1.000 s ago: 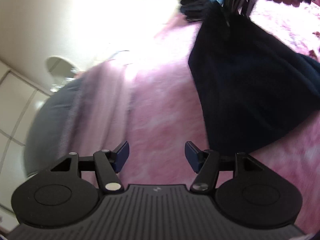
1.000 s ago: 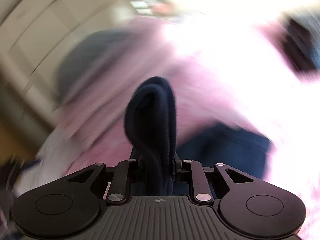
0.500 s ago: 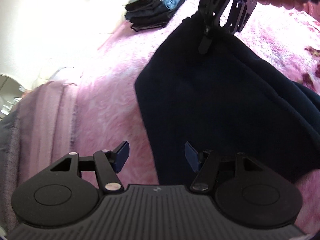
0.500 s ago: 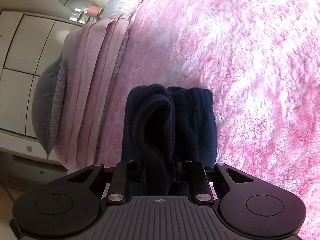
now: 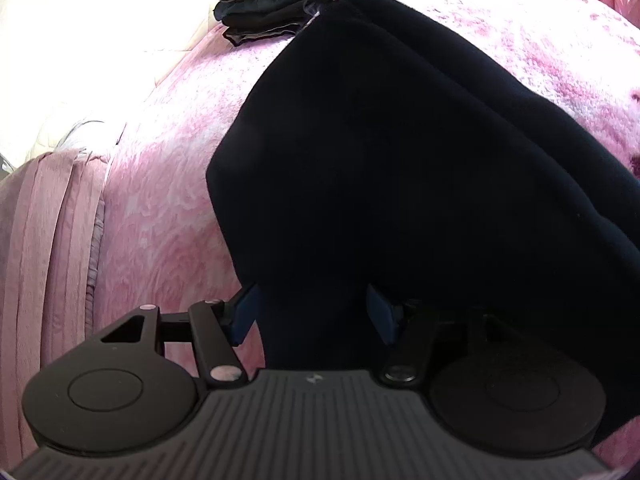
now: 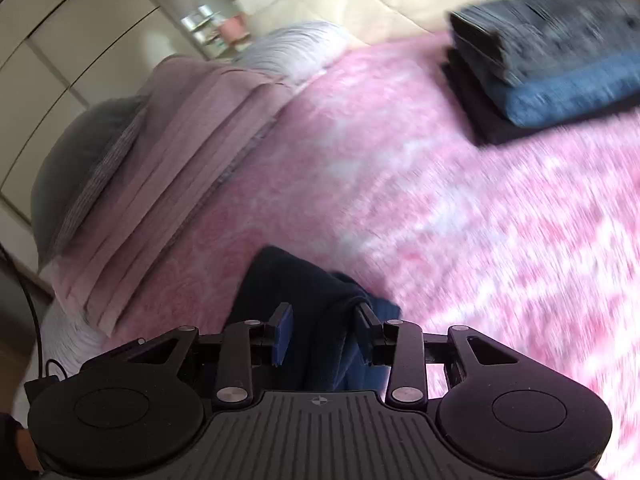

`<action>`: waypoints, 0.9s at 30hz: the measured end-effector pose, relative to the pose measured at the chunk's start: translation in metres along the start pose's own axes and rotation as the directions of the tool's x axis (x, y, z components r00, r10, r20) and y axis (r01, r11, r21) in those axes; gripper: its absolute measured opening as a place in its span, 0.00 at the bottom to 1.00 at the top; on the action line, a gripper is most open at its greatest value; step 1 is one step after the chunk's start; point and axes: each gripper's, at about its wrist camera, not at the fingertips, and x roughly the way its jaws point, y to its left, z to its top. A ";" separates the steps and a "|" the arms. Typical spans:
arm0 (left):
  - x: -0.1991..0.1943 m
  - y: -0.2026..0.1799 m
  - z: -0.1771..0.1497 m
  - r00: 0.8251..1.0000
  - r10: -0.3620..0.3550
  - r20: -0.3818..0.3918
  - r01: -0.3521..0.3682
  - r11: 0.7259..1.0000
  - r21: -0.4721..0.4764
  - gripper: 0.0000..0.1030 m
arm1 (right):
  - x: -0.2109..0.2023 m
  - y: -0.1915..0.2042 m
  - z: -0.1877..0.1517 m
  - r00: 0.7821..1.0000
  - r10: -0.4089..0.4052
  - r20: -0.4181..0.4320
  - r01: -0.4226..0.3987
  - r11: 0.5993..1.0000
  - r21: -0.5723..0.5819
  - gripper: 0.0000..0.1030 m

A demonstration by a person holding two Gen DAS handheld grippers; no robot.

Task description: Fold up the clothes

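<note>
Claws, left (image 5: 310,312) and right (image 6: 324,334), spread astride navy garment (image 5: 420,160) edges.

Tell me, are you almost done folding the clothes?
Partly. A stack of folded clothes already sits on the pink blanket. The dark navy garment is in hand: it lies between the open left gripper, and a bunched end sits between the open right gripper. Left: fold it and add it to the stack.
</note>
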 end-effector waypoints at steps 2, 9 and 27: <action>-0.007 0.006 -0.001 1.000 -0.005 0.002 0.005 1.000 -0.023 0.54 | 0.013 0.001 0.001 1.000 0.001 -0.020 -0.001 1.000 -0.024 0.62; -0.016 0.011 -0.009 1.000 -0.020 -0.005 0.019 0.996 -0.083 0.57 | 0.023 -0.044 -0.014 0.992 -0.070 -0.106 0.086 0.984 0.157 0.62; -0.045 -0.043 0.011 0.988 -0.146 0.041 0.150 0.983 -0.105 0.43 | 0.049 -0.060 -0.031 0.981 0.006 -0.192 0.022 0.989 0.148 0.65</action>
